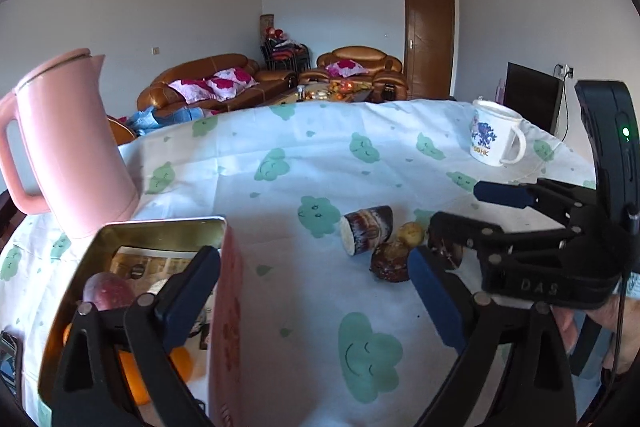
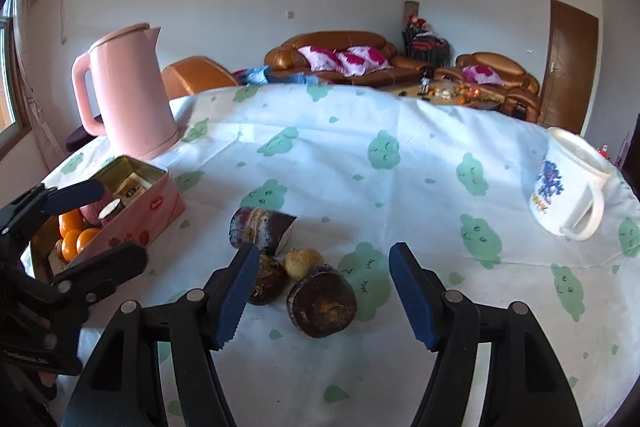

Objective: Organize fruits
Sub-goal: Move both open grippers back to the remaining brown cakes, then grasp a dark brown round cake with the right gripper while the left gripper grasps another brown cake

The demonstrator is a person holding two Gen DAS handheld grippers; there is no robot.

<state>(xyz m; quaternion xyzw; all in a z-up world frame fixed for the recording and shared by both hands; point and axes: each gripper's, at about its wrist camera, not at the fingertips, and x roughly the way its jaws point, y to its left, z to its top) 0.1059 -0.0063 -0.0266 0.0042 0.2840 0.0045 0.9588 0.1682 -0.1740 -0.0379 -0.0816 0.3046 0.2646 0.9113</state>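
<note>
A: What colour is the cloth on the worktop?
B: The tablecloth (image 2: 340,155) is white, printed with mint-green smiling clouds.
A: And at the upper left of the right wrist view?
B: A pale pink kettle (image 2: 128,91). Below it, a pink tin (image 2: 156,205) with a gold inside, holding bright oranges (image 2: 74,237).
A: The pieces in the middle?
B: A dark brown taro chunk (image 2: 258,229) with a cream cut face, a darker brown one (image 2: 322,301), and a small yellowish-tan fruit (image 2: 302,261).
A: At the right edge?
B: A white mug (image 2: 568,183) with a blue print.
A: The tools?
B: Black frames with blue pads (image 2: 412,295).
</note>
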